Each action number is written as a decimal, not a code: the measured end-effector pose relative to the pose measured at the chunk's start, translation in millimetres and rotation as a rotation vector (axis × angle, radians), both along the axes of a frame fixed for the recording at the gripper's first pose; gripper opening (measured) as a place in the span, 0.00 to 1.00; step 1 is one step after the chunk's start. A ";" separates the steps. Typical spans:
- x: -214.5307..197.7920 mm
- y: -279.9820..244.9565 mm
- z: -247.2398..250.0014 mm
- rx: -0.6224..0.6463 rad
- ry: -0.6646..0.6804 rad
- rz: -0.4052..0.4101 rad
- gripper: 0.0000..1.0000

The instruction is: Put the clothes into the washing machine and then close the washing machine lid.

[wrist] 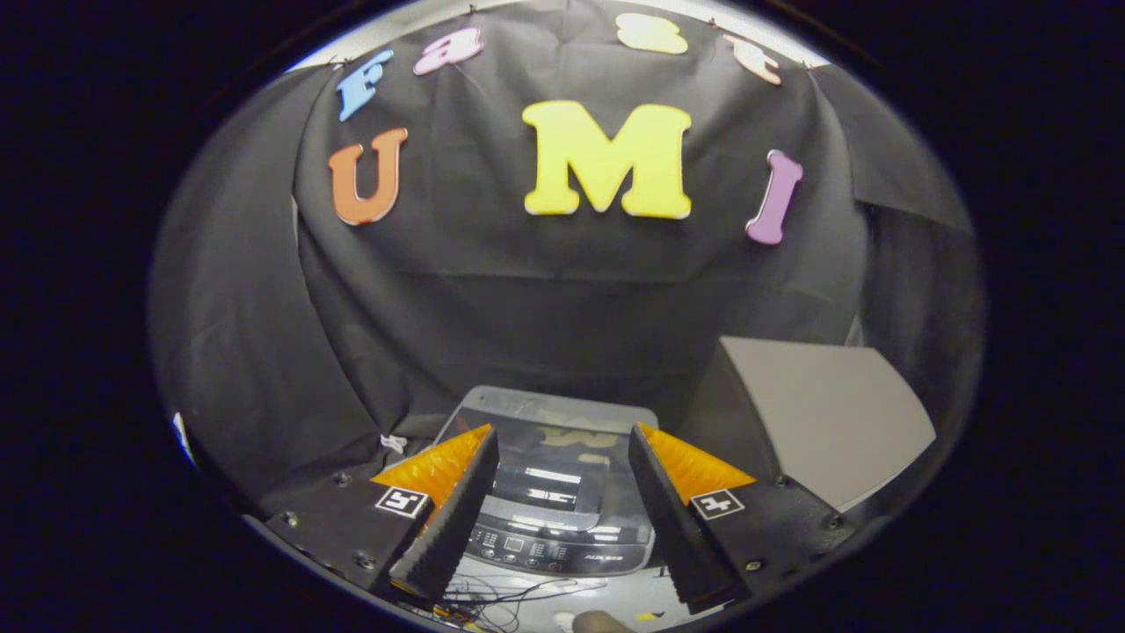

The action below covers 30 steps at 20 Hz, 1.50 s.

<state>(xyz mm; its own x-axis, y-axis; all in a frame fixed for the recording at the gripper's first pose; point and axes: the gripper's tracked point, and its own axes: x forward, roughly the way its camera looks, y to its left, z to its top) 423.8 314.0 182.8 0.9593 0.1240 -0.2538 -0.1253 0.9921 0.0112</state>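
Black cloth backs a small washer (562, 519) between the gripper's (562, 519) parted, empty fingers; its lid (554, 413), raised, looks stiff, light, best pushed at its top edge.

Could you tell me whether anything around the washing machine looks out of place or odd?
Only mildly: loose thin wires lie tangled in front of the small grey top-loading washing machine. The gripper hovers above it, jaws open and empty. The grey box beside it looks orderly.
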 end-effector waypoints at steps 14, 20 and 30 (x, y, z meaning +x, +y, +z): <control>-170.8 -228.7 77.1 0.087 -0.368 -0.203 0.99; -221.9 -308.2 26.1 0.118 -0.349 -0.222 1.00; -287.3 -400.7 -92.2 0.149 -0.293 -0.230 1.00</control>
